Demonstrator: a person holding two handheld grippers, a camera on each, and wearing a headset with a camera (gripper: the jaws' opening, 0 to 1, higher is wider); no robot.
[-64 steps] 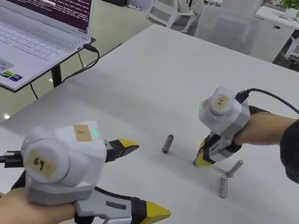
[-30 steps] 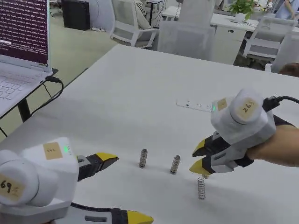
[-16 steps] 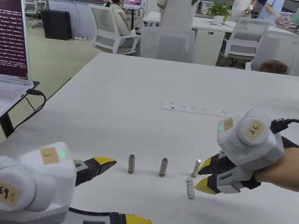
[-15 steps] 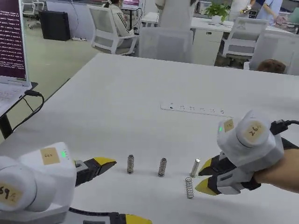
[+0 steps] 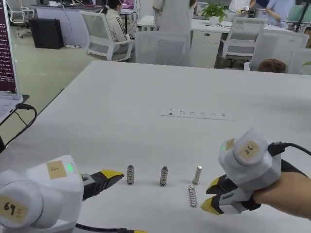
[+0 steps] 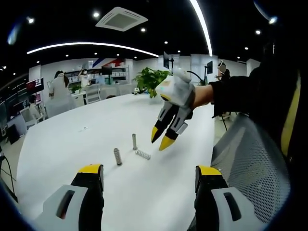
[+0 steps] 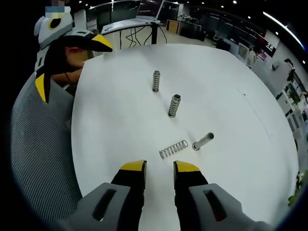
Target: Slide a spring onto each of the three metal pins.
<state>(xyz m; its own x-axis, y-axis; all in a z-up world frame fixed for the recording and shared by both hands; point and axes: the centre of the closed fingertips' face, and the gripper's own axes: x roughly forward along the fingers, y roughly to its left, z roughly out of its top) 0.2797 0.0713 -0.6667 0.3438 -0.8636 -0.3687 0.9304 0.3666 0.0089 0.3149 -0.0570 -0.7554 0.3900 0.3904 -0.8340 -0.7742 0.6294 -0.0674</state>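
Two metal pins, each with a spring on it [image 5: 130, 174] [image 5: 164, 176], stand upright in a row on the white table [image 5: 146, 107]. To their right stands a bare pin [image 5: 197, 174] [image 7: 203, 141]. A loose spring [image 5: 192, 195] [image 7: 173, 148] lies flat just in front of that pin. My right gripper [image 5: 210, 195] [image 7: 159, 166] hovers close behind the loose spring, jaws a little apart and holding nothing. My left gripper [image 5: 121, 204] [image 6: 149, 171] is wide open to the left of the row, empty. The left gripper view shows the right gripper [image 6: 163, 137] above the loose spring [image 6: 142, 154].
A white power strip [image 5: 197, 114] lies flat farther back on the table. A laptop [image 5: 4, 53] and its cable [image 5: 22, 114] sit past the table's left edge. Office chairs [image 5: 104, 39] and people are beyond the far edge.
The head camera has tilted up and shifted. My right gripper has drawn back from the bare pin toward me and a little lower. The left gripper stays open in place.
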